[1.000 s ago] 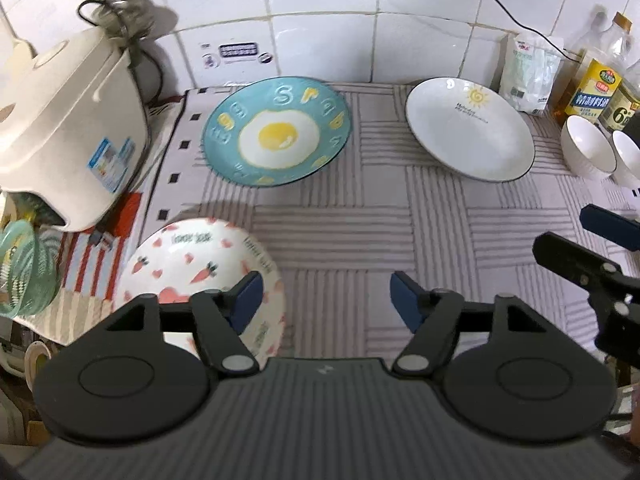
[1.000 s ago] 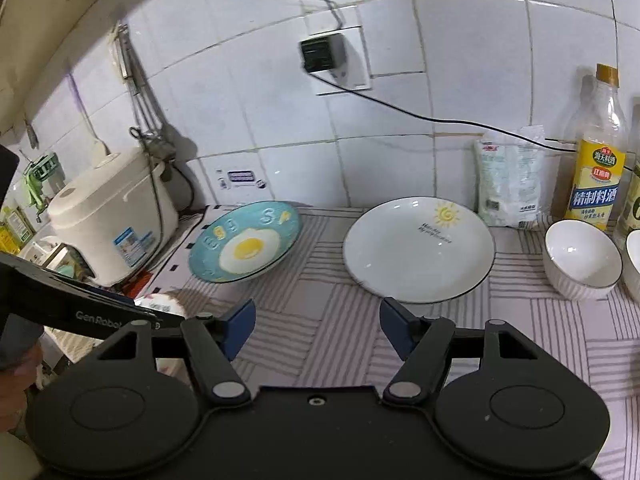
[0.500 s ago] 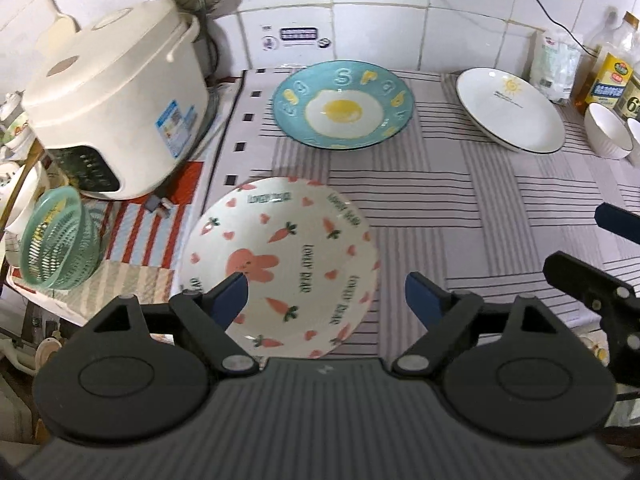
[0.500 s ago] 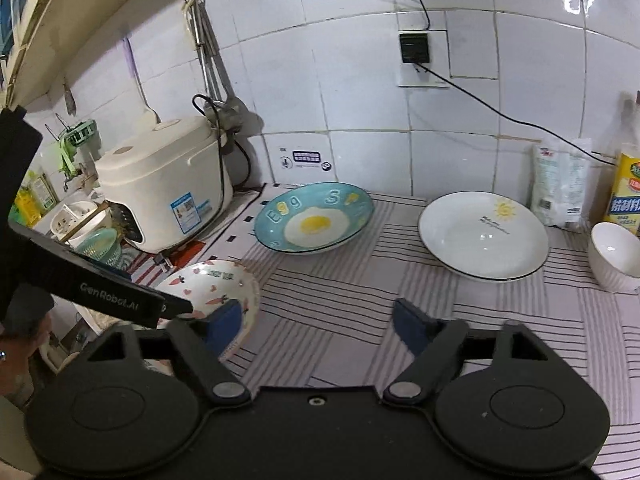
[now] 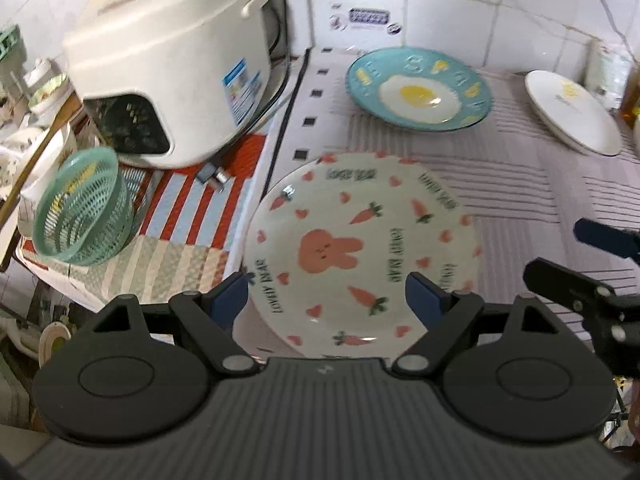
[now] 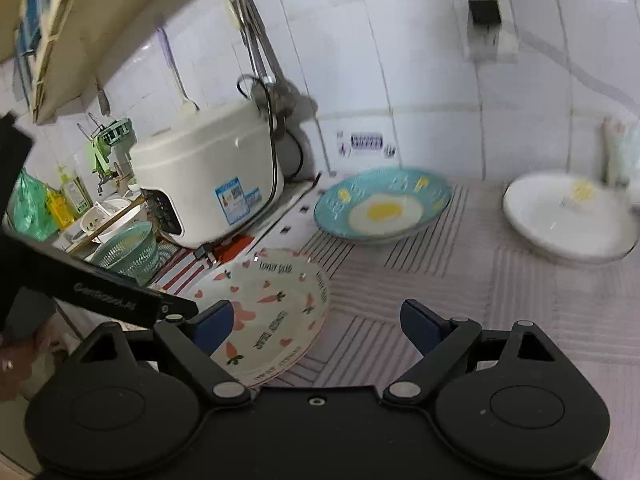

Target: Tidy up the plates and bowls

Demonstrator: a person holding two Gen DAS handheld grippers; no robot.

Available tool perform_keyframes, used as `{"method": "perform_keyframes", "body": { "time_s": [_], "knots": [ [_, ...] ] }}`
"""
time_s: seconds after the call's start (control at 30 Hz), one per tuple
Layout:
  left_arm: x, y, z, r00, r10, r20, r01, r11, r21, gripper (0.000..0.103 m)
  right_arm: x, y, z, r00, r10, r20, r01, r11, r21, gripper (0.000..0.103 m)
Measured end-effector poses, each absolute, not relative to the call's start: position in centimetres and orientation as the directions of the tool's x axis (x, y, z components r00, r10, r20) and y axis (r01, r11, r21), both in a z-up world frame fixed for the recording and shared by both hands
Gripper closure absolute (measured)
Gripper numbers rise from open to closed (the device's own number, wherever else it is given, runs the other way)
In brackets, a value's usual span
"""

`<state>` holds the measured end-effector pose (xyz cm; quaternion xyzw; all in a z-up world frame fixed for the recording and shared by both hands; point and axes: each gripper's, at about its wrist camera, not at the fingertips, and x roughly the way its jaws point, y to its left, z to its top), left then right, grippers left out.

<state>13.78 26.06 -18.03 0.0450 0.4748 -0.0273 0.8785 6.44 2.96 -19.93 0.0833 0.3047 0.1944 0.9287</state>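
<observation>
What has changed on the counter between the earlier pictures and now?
Both tools, left and right, moved down toward the white rabbit-and-carrot ceramic plate. Both opened wider, the right one still opening. Nothing is held. The plates and the white rice cooker stayed in place.

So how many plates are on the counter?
3: the bunny plate nearest, beside the rice cooker; the egg plate behind it; the white sun plate far right. More may be hidden.

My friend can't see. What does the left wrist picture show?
The open left gripper hovers over a bunny-and-carrot plate. Behind it lie a blue egg plate and a white plate; a rice cooker stands left.
</observation>
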Motion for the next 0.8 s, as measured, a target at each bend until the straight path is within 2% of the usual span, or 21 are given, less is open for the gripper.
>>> {"method": "perform_keyframes", "body": {
  "time_s": [0.27, 0.33, 0.4, 0.43, 0.47, 0.57, 0.6, 0.63, 0.8],
  "knots": [
    [15.2, 29.3, -19.6, 0.502, 0.000, -0.865, 0.100, 0.993, 0.059, 0.018, 10.8, 5.0, -24.6, 0.623, 0.473, -0.623, -0.265, 0.877, 0.400, 0.025],
    [15.8, 29.7, -20.4, 0.478, -0.009, -0.878, 0.101, 0.994, 0.045, 0.020, 11.4, 5.6, -25.4, 0.606, 0.484, -0.631, -0.260, 0.871, 0.417, 0.033],
    [16.2, 30.1, -21.4, 0.452, -0.032, -0.891, 0.094, 0.996, 0.012, 0.023, 11.8, 6.1, -26.2, 0.586, 0.496, -0.640, -0.249, 0.863, 0.441, 0.048],
    [16.4, 30.2, -21.9, 0.440, -0.038, -0.897, 0.091, 0.996, 0.002, 0.028, 11.9, 6.2, -26.4, 0.580, 0.501, -0.642, -0.243, 0.859, 0.451, 0.051],
    [16.4, 30.2, -22.3, 0.431, -0.041, -0.901, 0.089, 0.996, -0.003, 0.032, 12.0, 6.3, -26.6, 0.575, 0.504, -0.644, -0.235, 0.856, 0.460, 0.063],
    [16.4, 30.5, -23.3, 0.409, -0.059, -0.911, 0.092, 0.996, -0.023, 0.055, 12.1, 6.7, -26.8, 0.577, 0.469, -0.669, -0.201, 0.875, 0.440, 0.085],
    [16.4, 30.6, -23.6, 0.398, -0.066, -0.915, 0.088, 0.996, -0.033, 0.069, 12.2, 6.7, -26.9, 0.577, 0.457, -0.677, -0.189, 0.881, 0.434, 0.085],
    [16.4, 30.8, -23.9, 0.390, -0.073, -0.918, 0.081, 0.996, -0.045, 0.074, 12.3, 6.6, -27.0, 0.575, 0.464, -0.674, -0.180, 0.875, 0.449, 0.085],
    [16.7, 31.5, -24.5, 0.390, -0.116, -0.914, 0.052, 0.993, -0.104, 0.075, 12.8, 6.3, -27.2, 0.549, 0.479, -0.685, -0.159, 0.864, 0.477, 0.086]
  ]
}}
